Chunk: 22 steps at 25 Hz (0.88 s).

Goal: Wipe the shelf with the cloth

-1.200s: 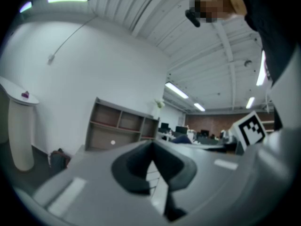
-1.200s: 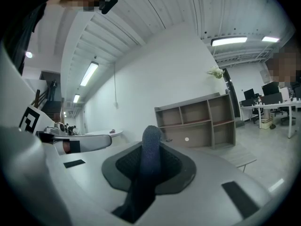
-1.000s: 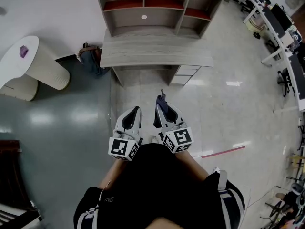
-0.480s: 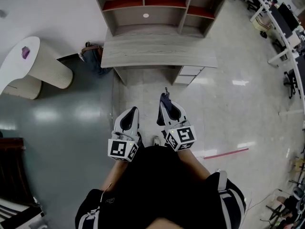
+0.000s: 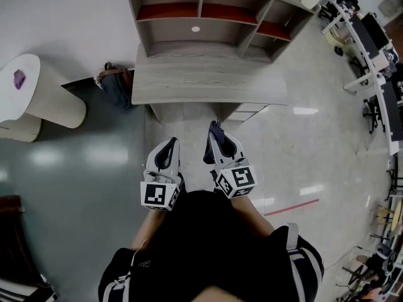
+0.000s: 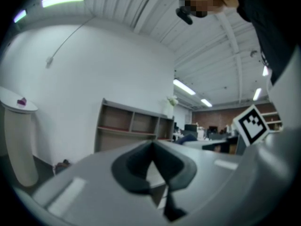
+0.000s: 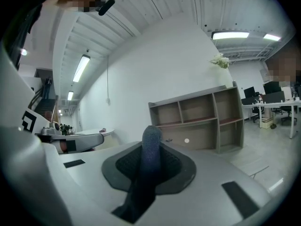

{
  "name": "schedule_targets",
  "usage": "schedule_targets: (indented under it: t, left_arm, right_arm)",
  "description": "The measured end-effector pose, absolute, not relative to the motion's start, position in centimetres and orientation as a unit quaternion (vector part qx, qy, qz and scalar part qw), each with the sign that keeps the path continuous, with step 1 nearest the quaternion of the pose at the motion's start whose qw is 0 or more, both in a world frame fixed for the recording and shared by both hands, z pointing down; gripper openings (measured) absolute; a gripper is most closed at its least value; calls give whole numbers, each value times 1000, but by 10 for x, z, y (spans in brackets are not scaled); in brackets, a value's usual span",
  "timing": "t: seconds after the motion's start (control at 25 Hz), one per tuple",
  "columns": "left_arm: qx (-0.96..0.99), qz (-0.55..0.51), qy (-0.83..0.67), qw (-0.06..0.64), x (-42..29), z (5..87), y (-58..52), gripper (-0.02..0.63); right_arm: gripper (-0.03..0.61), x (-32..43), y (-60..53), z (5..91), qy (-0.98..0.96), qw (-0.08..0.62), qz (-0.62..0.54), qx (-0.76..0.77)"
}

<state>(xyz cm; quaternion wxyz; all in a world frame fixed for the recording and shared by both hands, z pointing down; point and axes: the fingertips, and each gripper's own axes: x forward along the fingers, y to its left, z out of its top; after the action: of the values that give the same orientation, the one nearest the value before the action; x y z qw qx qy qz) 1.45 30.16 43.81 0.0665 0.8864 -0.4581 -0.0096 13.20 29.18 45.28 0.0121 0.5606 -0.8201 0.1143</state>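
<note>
A grey wooden shelf [image 5: 208,17] with several open compartments stands against the white wall, behind a grey desk top [image 5: 208,80]. It also shows in the left gripper view as the shelf [image 6: 131,126] and in the right gripper view as the shelf [image 7: 207,117]. My right gripper [image 5: 216,128] is shut on a dark blue cloth [image 7: 150,159], whose end pokes out past the jaw tips. My left gripper [image 5: 174,141] is shut with nothing in it. Both are held close to the person's body, short of the desk's front edge.
A small white disc [image 5: 196,28] lies in the shelf's middle compartment. A white rounded counter [image 5: 44,99] with a purple item [image 5: 19,78] stands at the left. A dark bag [image 5: 116,83] sits on the floor by the desk. Office desks with monitors [image 5: 371,36] line the right.
The shelf and desk have drawn slightly nearer in the head view. Both grippers stay in front of the body, the right one still holding the cloth.
</note>
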Motion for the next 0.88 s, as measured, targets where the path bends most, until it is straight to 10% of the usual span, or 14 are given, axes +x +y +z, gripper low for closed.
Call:
schedule_targets:
  t: [0.88]
  left_arm:
    - [900,-19,-422,107,-37,450,91,6]
  right_arm:
    - [54,67,81,455,-814,21,119,568]
